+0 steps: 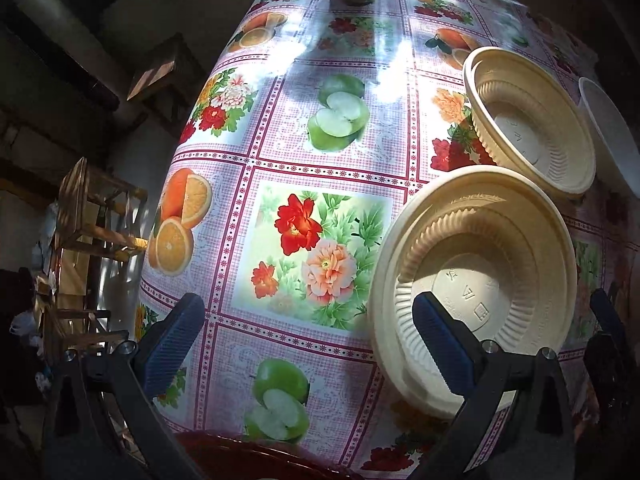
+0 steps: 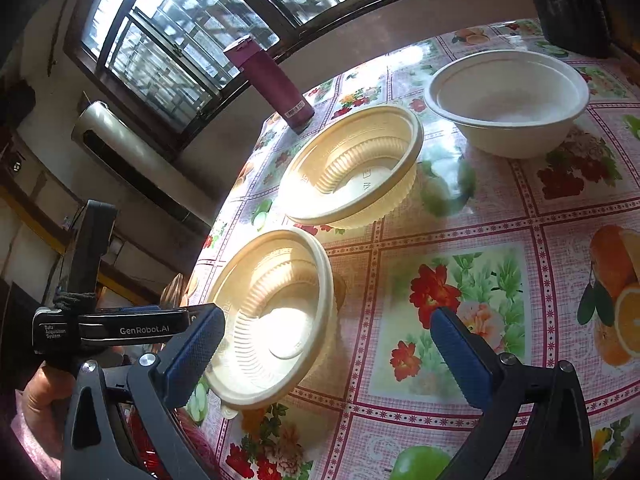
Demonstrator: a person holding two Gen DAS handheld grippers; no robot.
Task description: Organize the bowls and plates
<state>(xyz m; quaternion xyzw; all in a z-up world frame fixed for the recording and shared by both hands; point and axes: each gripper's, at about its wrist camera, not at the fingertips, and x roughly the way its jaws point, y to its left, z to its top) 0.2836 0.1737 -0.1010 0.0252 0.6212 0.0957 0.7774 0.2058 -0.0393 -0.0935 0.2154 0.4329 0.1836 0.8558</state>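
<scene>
Your left gripper (image 1: 308, 344) has its jaws spread wide over the fruit-and-flower tablecloth (image 1: 320, 168), holding nothing. The nearest cream bowl (image 1: 492, 264) sits on the right side of that view; the right-hand finger (image 1: 440, 344) overlaps its near rim, but whether it touches cannot be told. The other finger is well off to the left, over bare cloth. A 2nd cream bowl (image 1: 532, 120) lies just beyond the 1st, close beside it, and a white bowl (image 1: 604, 128) shows at the far right edge.

Your right gripper (image 2: 328, 348) is also open and empty. Its left finger (image 2: 192, 356) sits just beside the near cream bowl's left rim, and the right finger hangs over the flower panel. The 3 bowls run away from you in a row toward the far side of the table. A maroon bottle (image 2: 272, 80) stands upright near the table's far edge.
</scene>
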